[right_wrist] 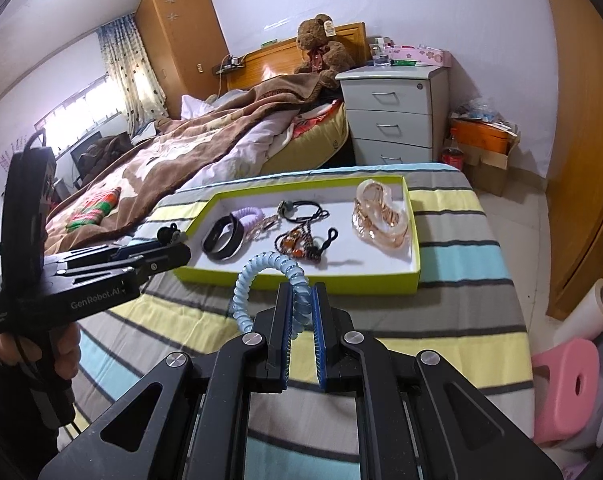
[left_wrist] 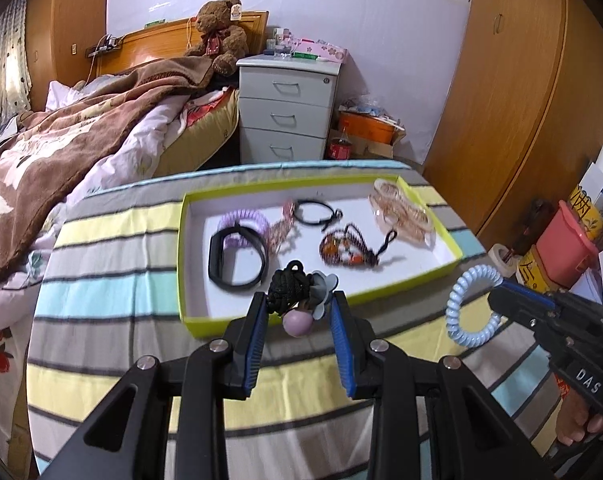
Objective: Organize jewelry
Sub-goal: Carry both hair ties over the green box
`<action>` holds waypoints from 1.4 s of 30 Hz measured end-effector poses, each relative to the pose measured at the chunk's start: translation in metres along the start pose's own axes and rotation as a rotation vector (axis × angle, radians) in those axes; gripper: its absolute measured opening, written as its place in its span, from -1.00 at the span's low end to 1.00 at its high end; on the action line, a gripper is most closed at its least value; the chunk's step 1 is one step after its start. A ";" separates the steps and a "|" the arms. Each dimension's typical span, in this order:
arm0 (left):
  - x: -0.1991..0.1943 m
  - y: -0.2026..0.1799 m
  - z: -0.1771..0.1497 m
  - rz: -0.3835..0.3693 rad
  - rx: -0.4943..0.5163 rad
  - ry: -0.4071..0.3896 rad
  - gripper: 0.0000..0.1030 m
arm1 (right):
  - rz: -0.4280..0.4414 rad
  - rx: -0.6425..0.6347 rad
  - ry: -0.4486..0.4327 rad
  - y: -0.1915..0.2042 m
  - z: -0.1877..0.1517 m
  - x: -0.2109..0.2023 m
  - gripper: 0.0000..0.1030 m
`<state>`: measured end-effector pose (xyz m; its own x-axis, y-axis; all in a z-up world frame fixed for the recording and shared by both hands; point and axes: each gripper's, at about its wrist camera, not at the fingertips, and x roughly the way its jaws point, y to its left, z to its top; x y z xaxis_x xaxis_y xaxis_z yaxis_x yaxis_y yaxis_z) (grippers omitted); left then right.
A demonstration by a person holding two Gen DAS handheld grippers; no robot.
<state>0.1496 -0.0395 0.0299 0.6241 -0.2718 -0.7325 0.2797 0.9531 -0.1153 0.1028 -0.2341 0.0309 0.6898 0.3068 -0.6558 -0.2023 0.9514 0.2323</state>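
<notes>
Blue coil bracelet point(right_wrist: 261, 280) pinched, right gripper point(right_wrist: 301, 300)

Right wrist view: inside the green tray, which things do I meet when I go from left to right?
black band → purple coil tie → beaded bracelet → clear amber hair clip, all in the green tray.

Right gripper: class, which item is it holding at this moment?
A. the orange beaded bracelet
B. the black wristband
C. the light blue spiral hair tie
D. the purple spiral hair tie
C: the right gripper is closed on the light blue spiral hair tie, held above the striped cloth, while the black wristband, the purple coil and the beaded bracelet lie in the green-edged tray.
</notes>
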 end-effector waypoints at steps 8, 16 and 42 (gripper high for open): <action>0.015 0.002 0.018 -0.034 -0.010 0.008 -0.37 | -0.059 0.021 0.005 -0.013 0.013 0.012 -0.81; 0.034 0.002 0.033 -0.048 -0.015 0.022 -0.36 | -0.144 0.037 0.001 -0.028 0.032 0.027 -0.81; 0.090 0.001 0.032 -0.047 -0.020 0.117 -0.36 | -0.214 -0.080 0.146 -0.030 0.035 0.091 -0.81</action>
<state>0.2287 -0.0673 -0.0147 0.5214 -0.2999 -0.7989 0.2912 0.9425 -0.1638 0.1955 -0.2360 -0.0108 0.6161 0.0932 -0.7821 -0.1204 0.9925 0.0234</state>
